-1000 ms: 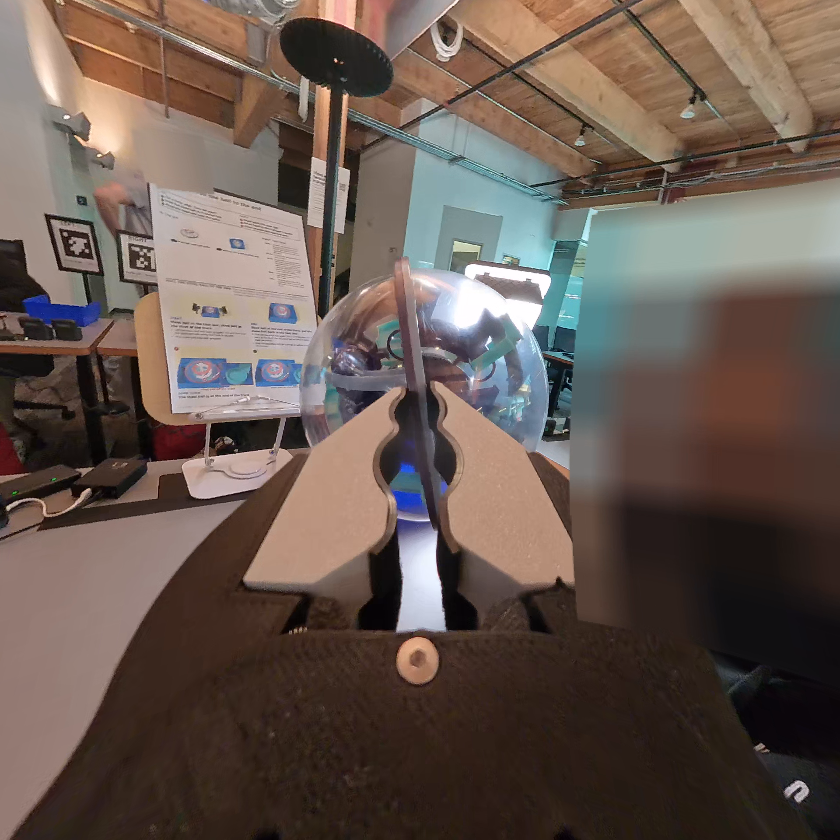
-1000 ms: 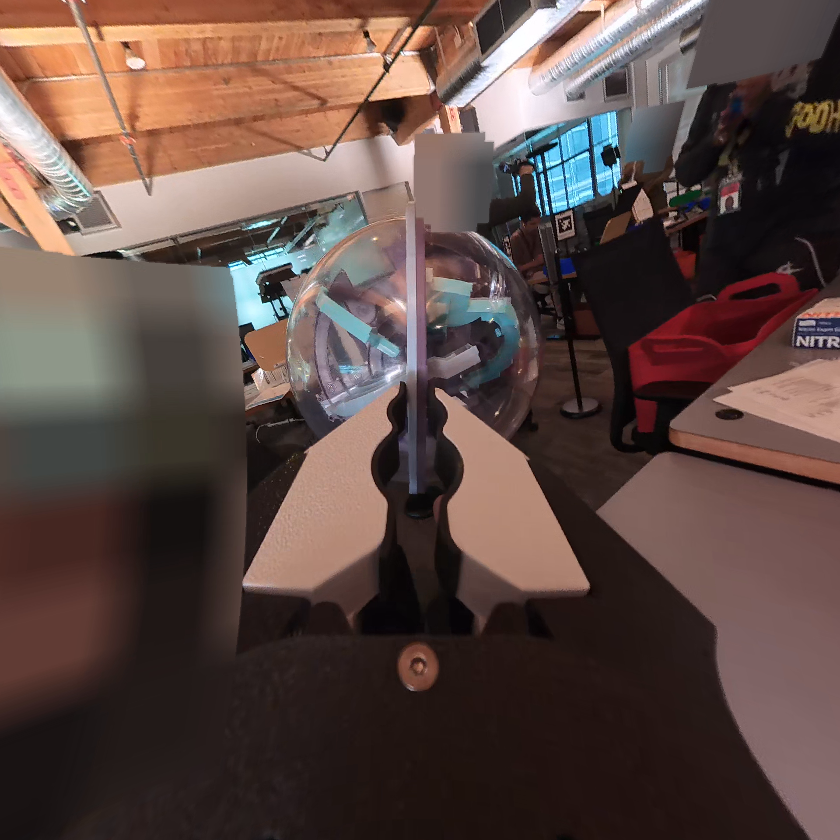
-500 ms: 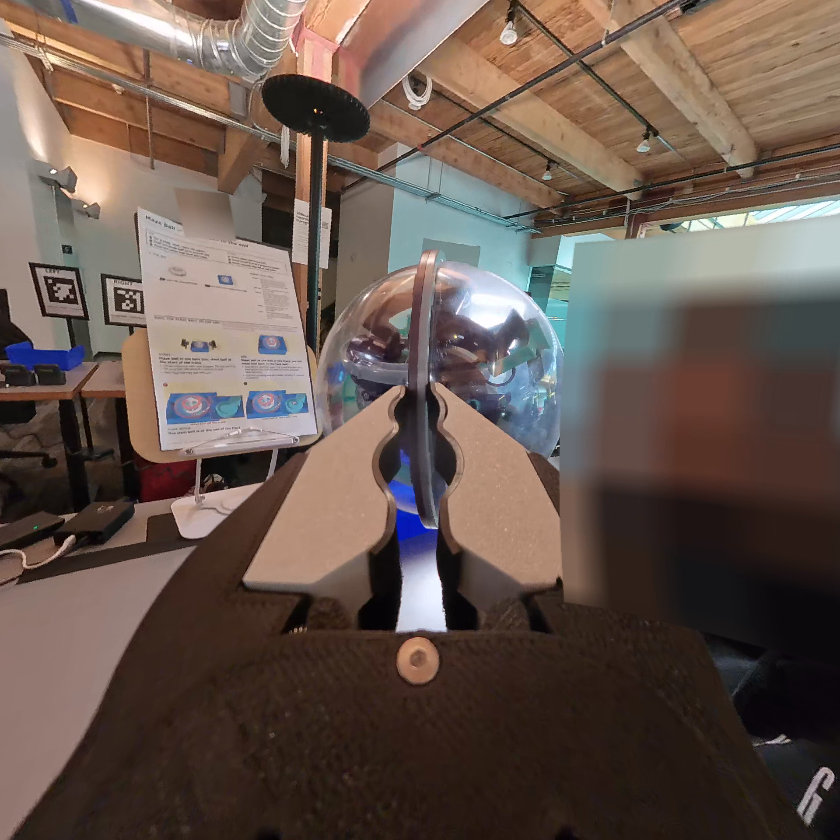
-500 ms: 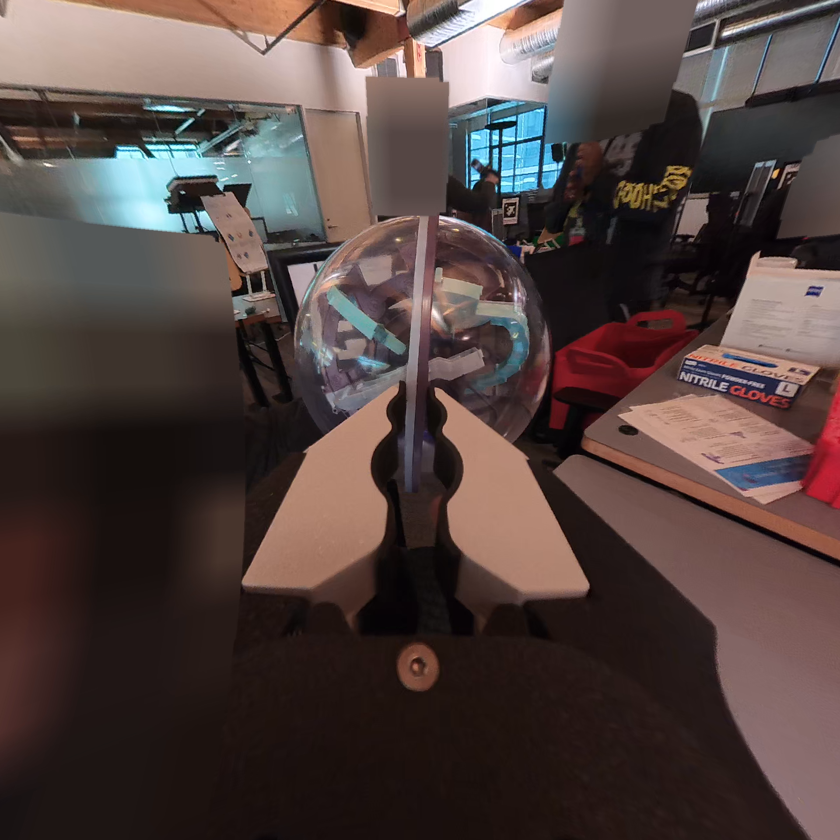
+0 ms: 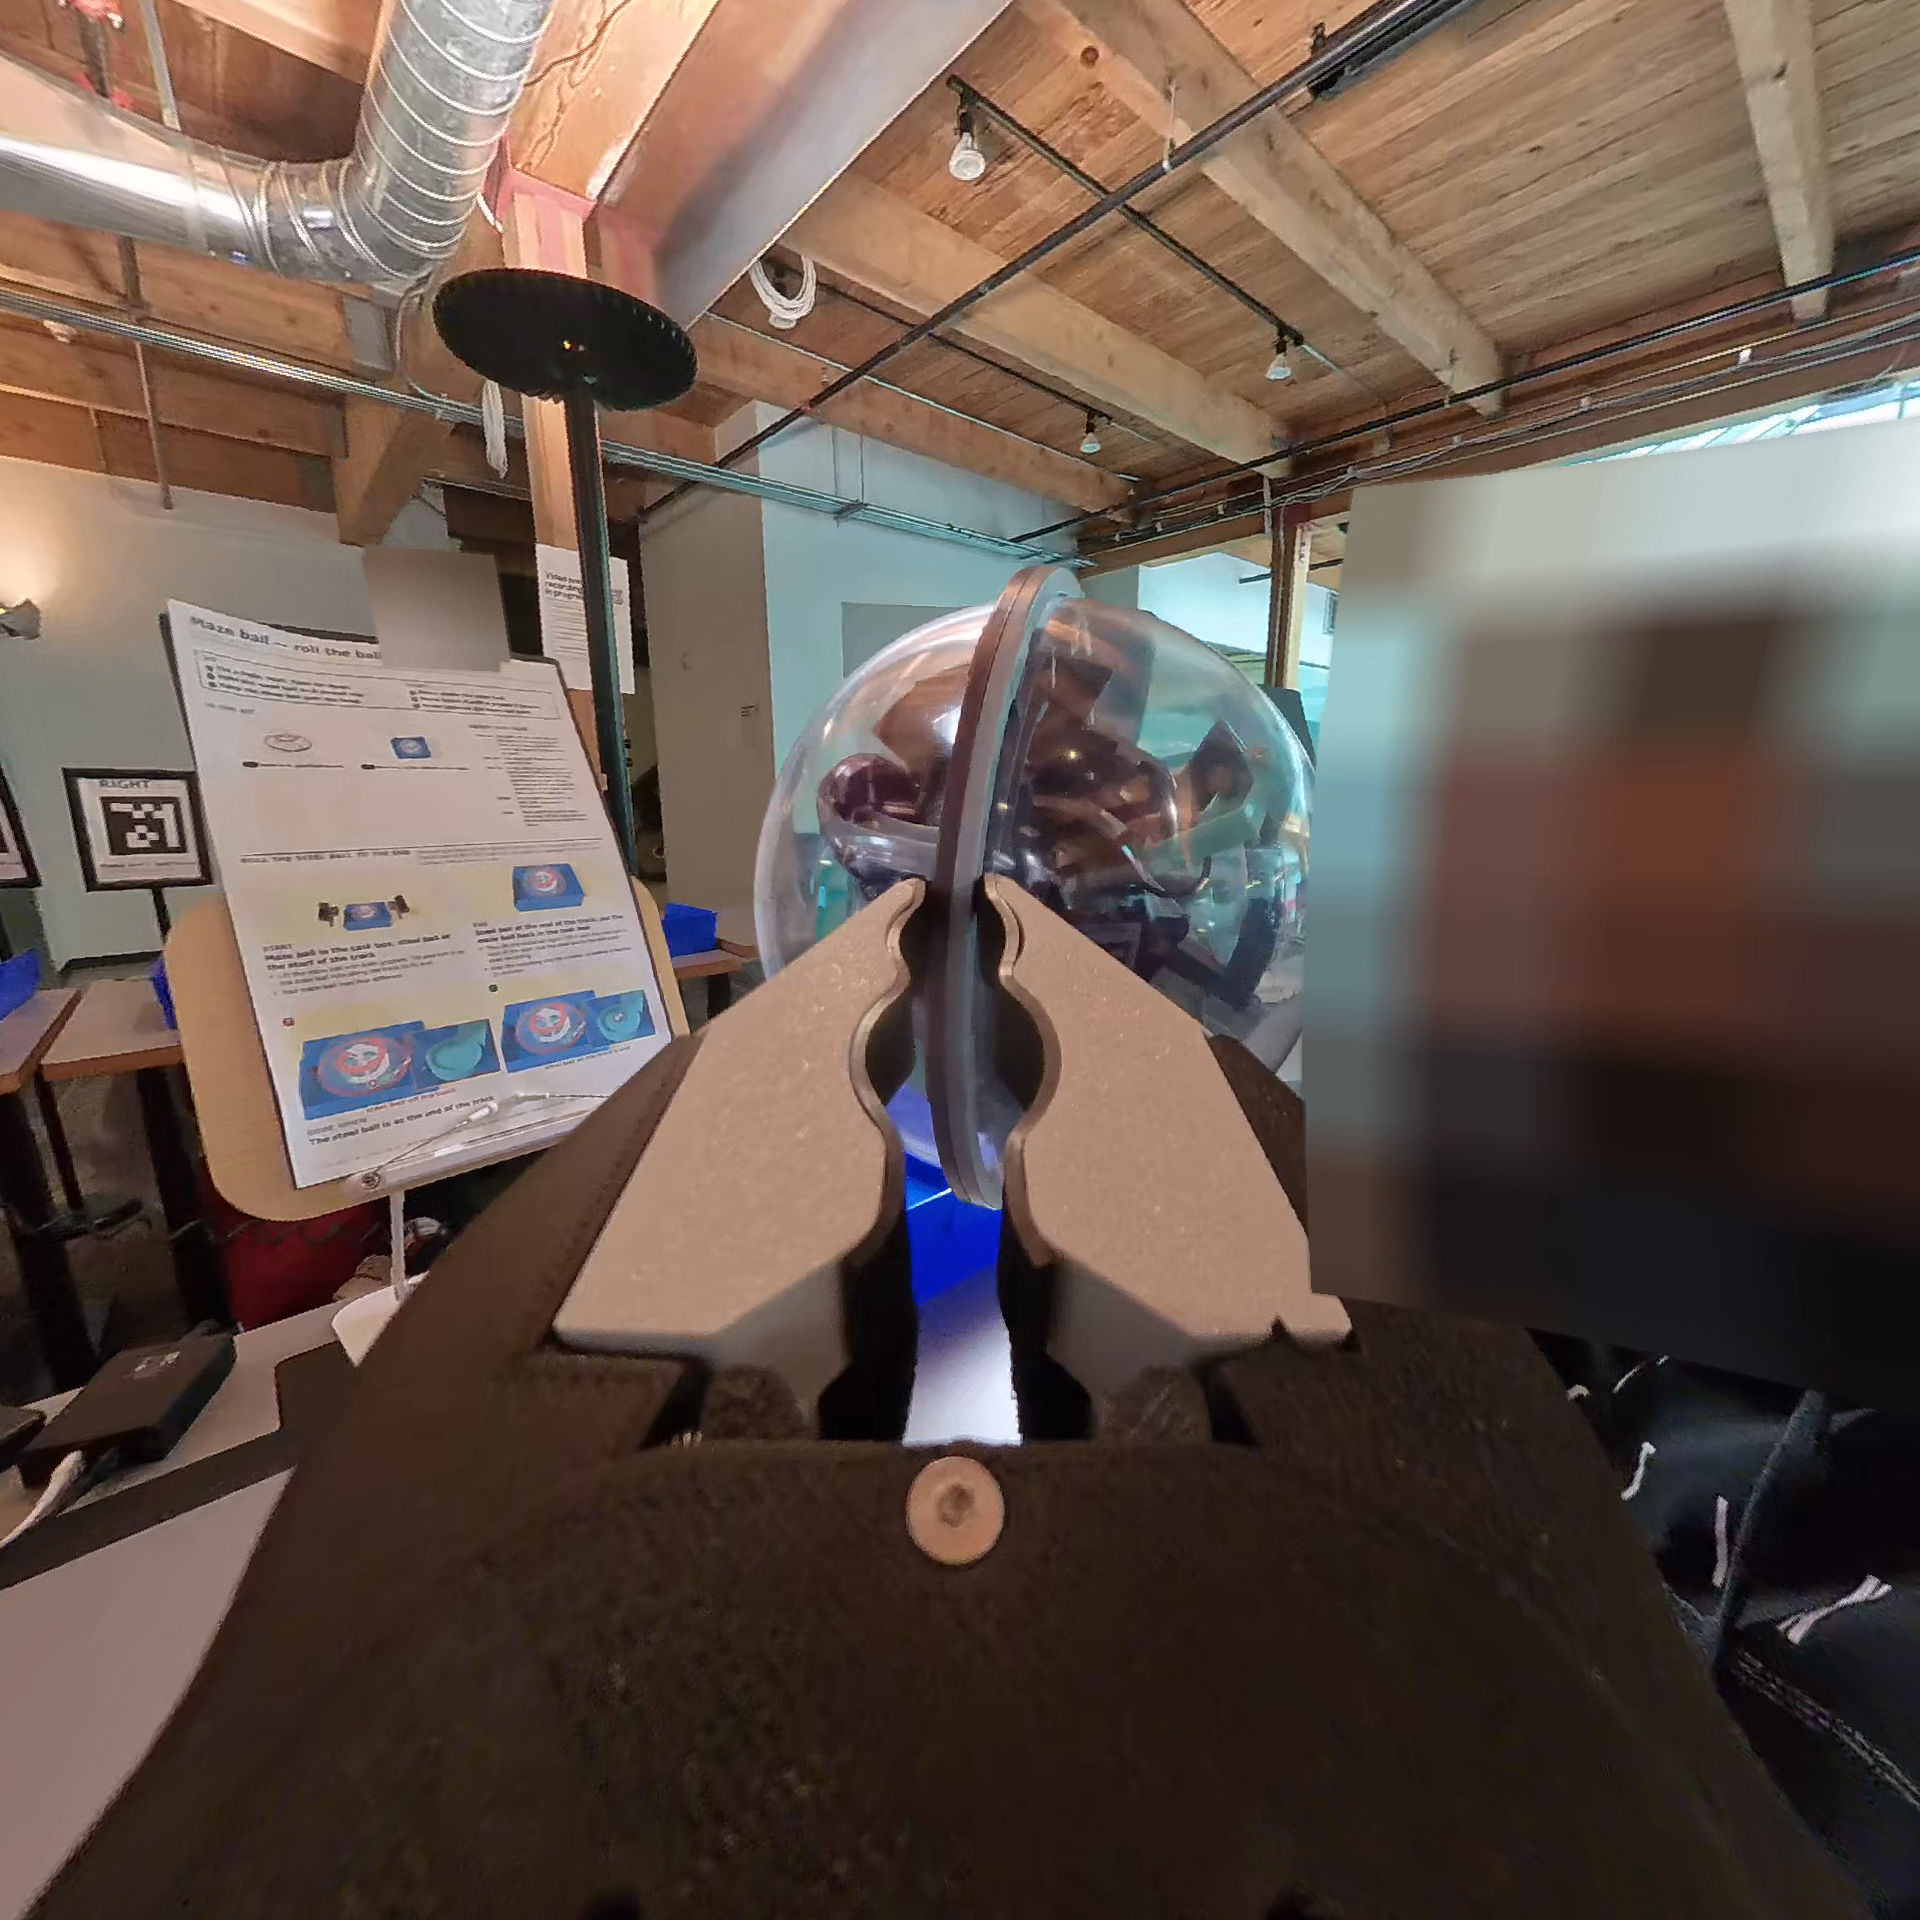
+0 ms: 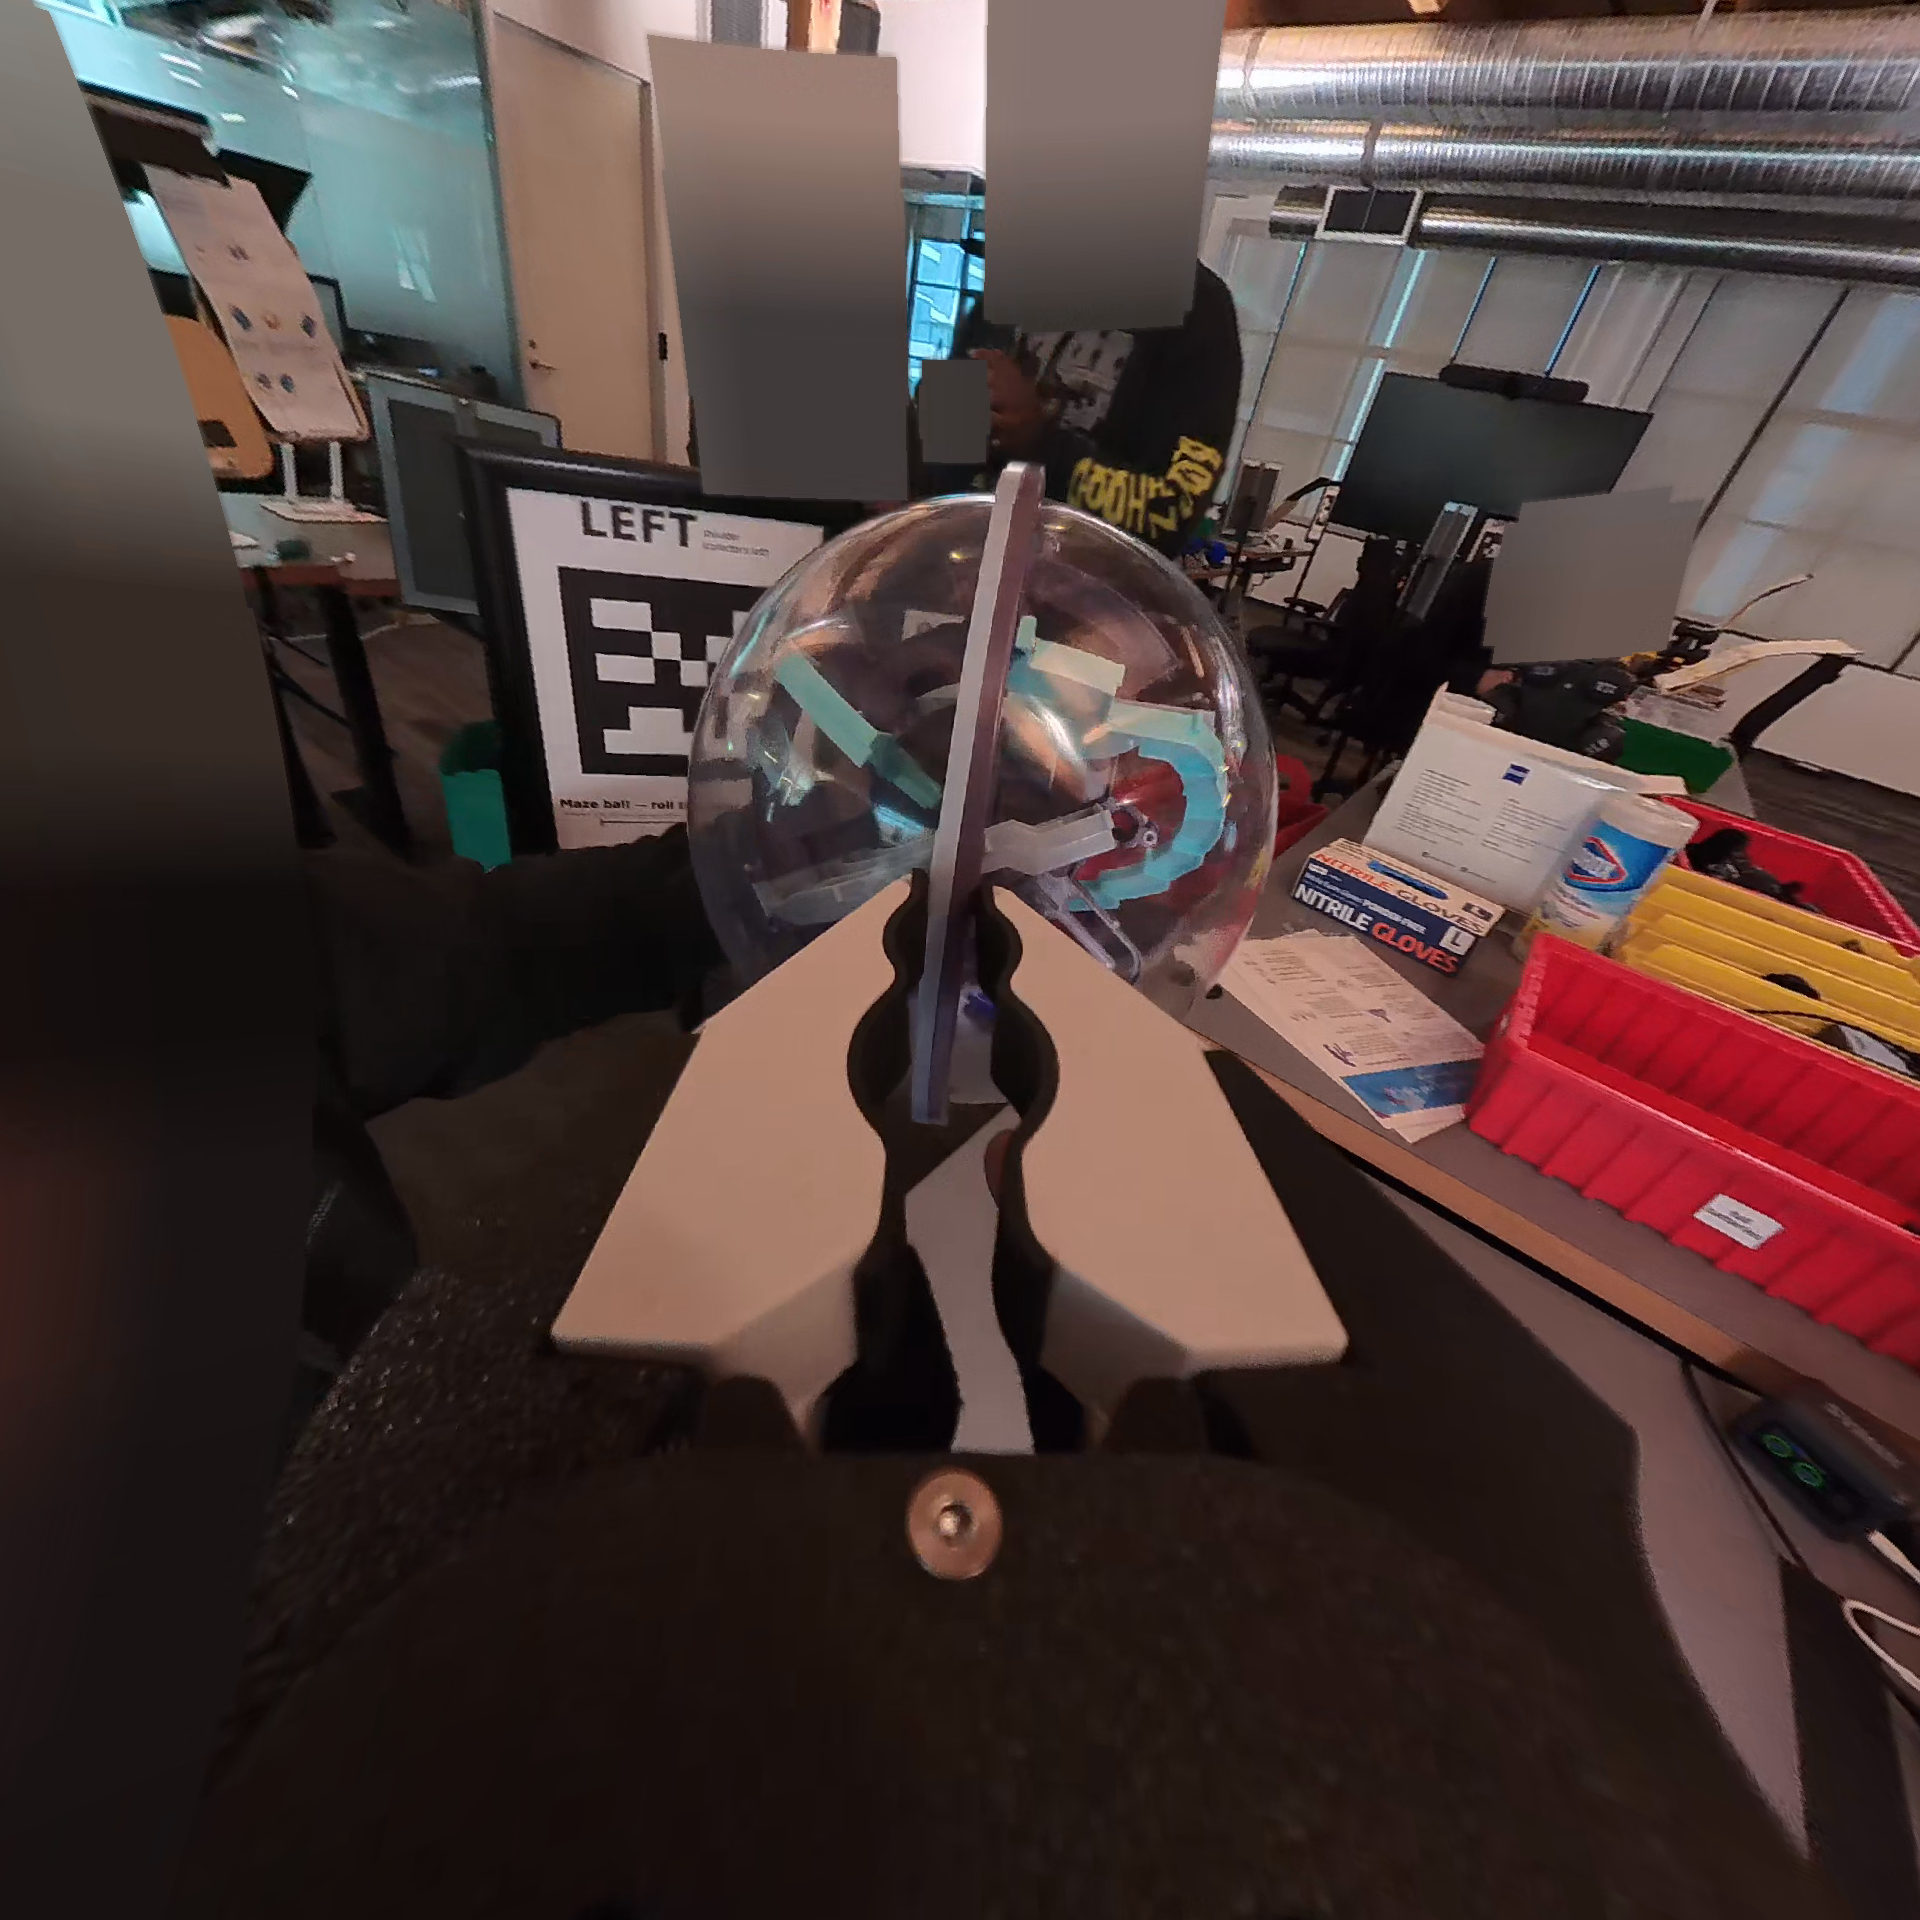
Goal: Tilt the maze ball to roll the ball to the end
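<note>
Tongs pinch the maze ball (image 5: 1039, 831) rim from both sides, left tongs (image 5: 951, 904) and right tongs (image 6: 951, 904), so I can tilt it, flange leaning toward one o'clock.

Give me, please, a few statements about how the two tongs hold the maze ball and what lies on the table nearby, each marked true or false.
1. The left tongs are shut on the flat rim of the maze ball. True.
2. The right tongs hang open, clear of the ball. False: they are shut on the rim too.
3. The ball's shell is clear, with teal track inside. True.
4. The ball rests in a blue box. False: it is held up in the air between the tongs.
5. A red bin sits on the table in the right wrist view. True.
</note>
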{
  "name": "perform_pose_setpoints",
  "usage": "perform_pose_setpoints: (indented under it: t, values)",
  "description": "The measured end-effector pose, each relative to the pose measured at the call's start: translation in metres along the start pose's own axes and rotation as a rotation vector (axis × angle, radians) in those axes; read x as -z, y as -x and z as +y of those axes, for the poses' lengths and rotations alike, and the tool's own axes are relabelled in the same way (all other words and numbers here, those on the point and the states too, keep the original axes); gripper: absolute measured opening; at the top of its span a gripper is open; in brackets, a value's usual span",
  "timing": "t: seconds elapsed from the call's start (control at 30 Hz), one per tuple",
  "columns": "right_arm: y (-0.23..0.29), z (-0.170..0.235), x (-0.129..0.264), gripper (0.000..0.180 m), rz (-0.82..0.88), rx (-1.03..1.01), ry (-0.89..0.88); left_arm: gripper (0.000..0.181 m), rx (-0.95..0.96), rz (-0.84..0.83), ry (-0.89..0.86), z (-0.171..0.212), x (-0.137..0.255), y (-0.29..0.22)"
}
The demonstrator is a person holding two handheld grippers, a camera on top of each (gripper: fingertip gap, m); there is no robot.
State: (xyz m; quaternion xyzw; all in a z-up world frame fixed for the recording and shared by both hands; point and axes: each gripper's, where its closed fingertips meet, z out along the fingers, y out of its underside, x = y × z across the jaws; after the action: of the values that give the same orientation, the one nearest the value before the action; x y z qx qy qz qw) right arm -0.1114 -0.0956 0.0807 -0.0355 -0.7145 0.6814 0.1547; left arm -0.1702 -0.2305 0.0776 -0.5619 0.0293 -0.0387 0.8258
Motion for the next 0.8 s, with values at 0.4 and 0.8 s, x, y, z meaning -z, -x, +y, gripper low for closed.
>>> perform_pose_setpoints:
  t: [0.4,0.8]
  values:
    - [0.004,0.008,0.010,0.006,0.136,0.017,0.098,0.006,0.082,0.088,-0.029,0.020,-0.014,0.023]
    - [0.006,0.007,0.032,0.006,0.314,-0.015,0.207,0.006,0.220,0.230,-0.051,0.055,-0.049,0.045]
